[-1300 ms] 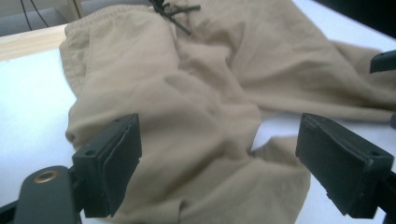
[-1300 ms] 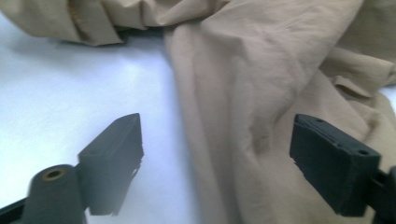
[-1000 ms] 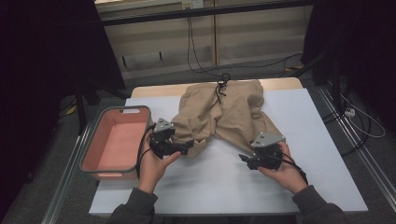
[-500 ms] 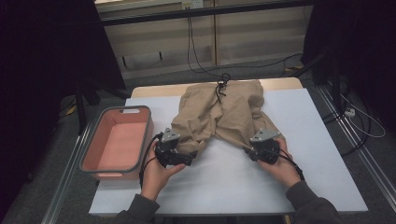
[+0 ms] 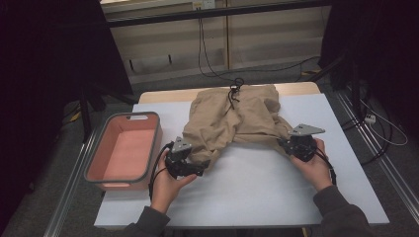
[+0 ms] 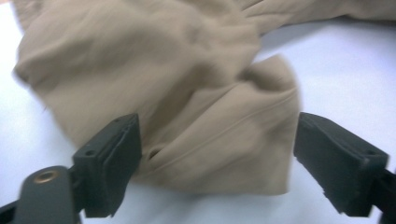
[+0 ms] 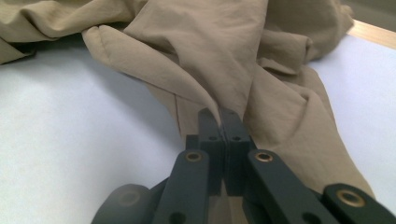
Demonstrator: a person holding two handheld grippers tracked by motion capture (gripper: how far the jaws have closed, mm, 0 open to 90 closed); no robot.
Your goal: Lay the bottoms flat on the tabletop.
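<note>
Tan trousers [image 5: 236, 118] are spread on white table [image 5: 257, 187], waist far. In right gripper view, right gripper [image 7: 219, 122] just closed, fabric fold pinched. Left gripper [image 6: 217, 154] is spread astride leg hem, pads apparently not pressing; slightly blurred. Pink bin [image 5: 122, 151] seen from high view.

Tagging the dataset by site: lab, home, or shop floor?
Most likely a lab recording bench. A white table on a metal frame, loose cables across the floor behind it, and a staged setup of tan trousers beside a pink bin.
</note>
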